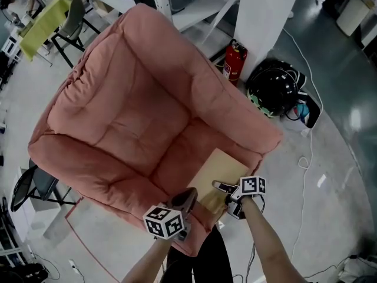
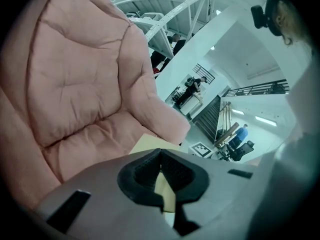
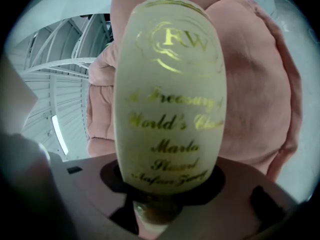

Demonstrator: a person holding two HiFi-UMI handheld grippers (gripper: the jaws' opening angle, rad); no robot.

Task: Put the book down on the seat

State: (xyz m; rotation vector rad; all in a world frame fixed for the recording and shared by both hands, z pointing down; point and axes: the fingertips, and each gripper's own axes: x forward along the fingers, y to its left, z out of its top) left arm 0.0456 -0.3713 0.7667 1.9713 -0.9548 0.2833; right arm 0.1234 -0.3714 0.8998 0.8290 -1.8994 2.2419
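A cream book (image 1: 222, 168) with gold lettering on its spine (image 3: 170, 94) hangs just above the front right of the pink armchair's seat (image 1: 177, 155). My right gripper (image 1: 227, 188) is shut on the spine end, and the book fills the right gripper view between the jaws (image 3: 165, 194). My left gripper (image 1: 187, 200) is at the book's near left edge. In the left gripper view its jaws (image 2: 161, 176) are closed on a thin cream edge of the book (image 2: 150, 143). The chair's back cushion (image 2: 75, 79) rises to the left.
The pink armchair (image 1: 112, 99) fills the middle of the head view. Behind it stand a red fire extinguisher (image 1: 234, 61), a white pillar (image 1: 265, 16) and a black helmet with bags (image 1: 274, 90). A white cable (image 1: 306, 158) trails over the floor. A dark chair (image 1: 35, 184) is at the left.
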